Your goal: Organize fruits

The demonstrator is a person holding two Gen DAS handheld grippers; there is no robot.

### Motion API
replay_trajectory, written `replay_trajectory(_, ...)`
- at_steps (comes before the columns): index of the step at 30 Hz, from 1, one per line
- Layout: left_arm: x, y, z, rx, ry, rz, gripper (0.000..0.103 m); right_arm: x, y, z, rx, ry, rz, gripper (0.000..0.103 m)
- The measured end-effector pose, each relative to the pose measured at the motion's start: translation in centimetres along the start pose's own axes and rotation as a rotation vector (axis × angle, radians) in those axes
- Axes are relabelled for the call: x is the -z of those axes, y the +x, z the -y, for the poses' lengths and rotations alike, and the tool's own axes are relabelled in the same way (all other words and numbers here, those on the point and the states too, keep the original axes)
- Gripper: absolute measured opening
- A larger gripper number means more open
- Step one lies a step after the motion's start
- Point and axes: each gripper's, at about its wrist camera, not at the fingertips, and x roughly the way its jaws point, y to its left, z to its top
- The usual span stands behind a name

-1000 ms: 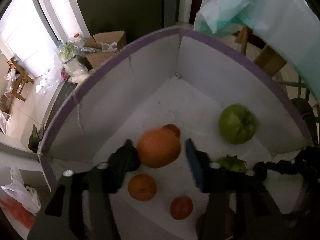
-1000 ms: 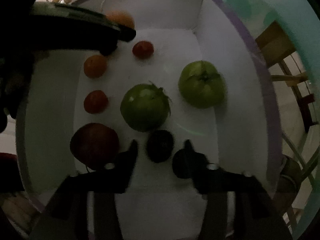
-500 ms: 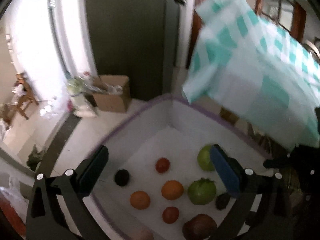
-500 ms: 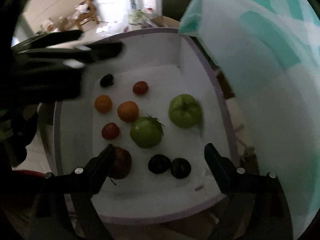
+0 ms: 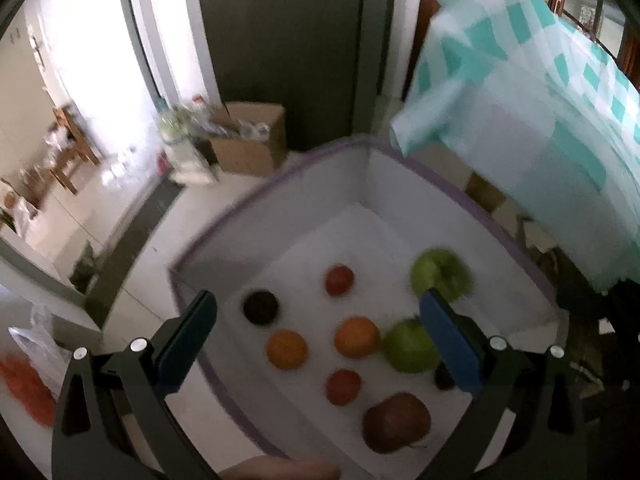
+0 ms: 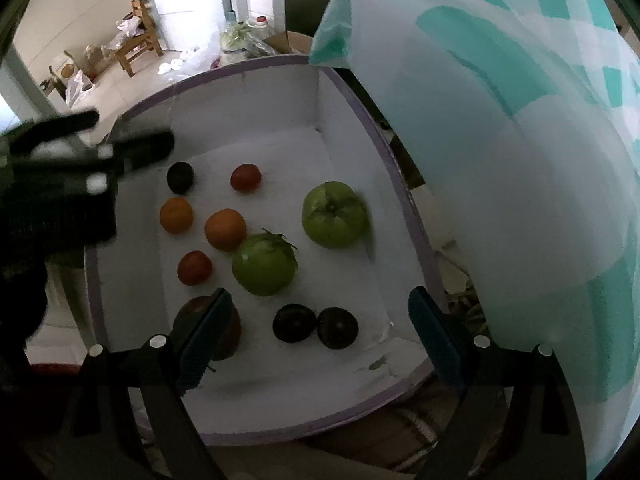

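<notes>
A white box with a purple rim [image 5: 280,178] [image 6: 376,128] holds the fruit. Inside lie two oranges [image 5: 357,337] [image 5: 287,349] [image 6: 225,229] [image 6: 176,215], two red tomatoes [image 5: 339,280] [image 5: 343,387] [image 6: 245,177] [image 6: 194,267], two green fruits [image 5: 440,270] [image 5: 408,346] [image 6: 334,215] [image 6: 264,266], a brownish-red apple [image 5: 396,422] [image 6: 192,316] and dark fruits [image 5: 261,307] [image 6: 180,176] [image 6: 294,323] [image 6: 338,327]. My left gripper [image 5: 316,306] hangs open above the box, holding nothing. Also open and bare, my right gripper [image 6: 320,298] is above the box's near end. The left gripper [image 6: 136,150] shows at the left edge of the right wrist view.
A teal-and-white checked cloth [image 5: 540,112] [image 6: 500,140] hangs close on the right over the box's edge. Cardboard boxes [image 5: 248,140] and bags sit on the floor behind. A wooden chair [image 6: 140,40] stands further back. A dark door [image 5: 288,40] rises behind the box.
Both grippers let go and opened wide: the left released an orange, the right a dark fruit. Both rose well above the box, so all the fruit now lies below them.
</notes>
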Motion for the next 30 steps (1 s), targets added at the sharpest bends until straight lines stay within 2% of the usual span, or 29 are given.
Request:
replay_trajectory(4, 1.1, 1.7, 0.2, 0.052, -0.024, -0.072, 0.102, -0.2, 0.7, 0.2, -0.001, 0.014, -0.016, 0.087)
replay_trajectory(9, 1.4, 2.1, 0.1, 0.061, -0.048, -0.091, 0.102, -0.2, 1.1, 0.1, 0.009, 0.009, -0.039, 0.087)
replay_trajectory(19, 1.3, 2.1, -0.2, -0.005, -0.048, -0.082, 0.102, -0.2, 1.4, 0.7, 0.012, 0.04, -0.036, 0.087)
replay_trajectory(30, 1.3, 2.1, -0.1, -0.022, -0.039, -0.078, 0.102, -0.1, 1.4, 0.4, 0.006, 0.025, -0.044, 0.087)
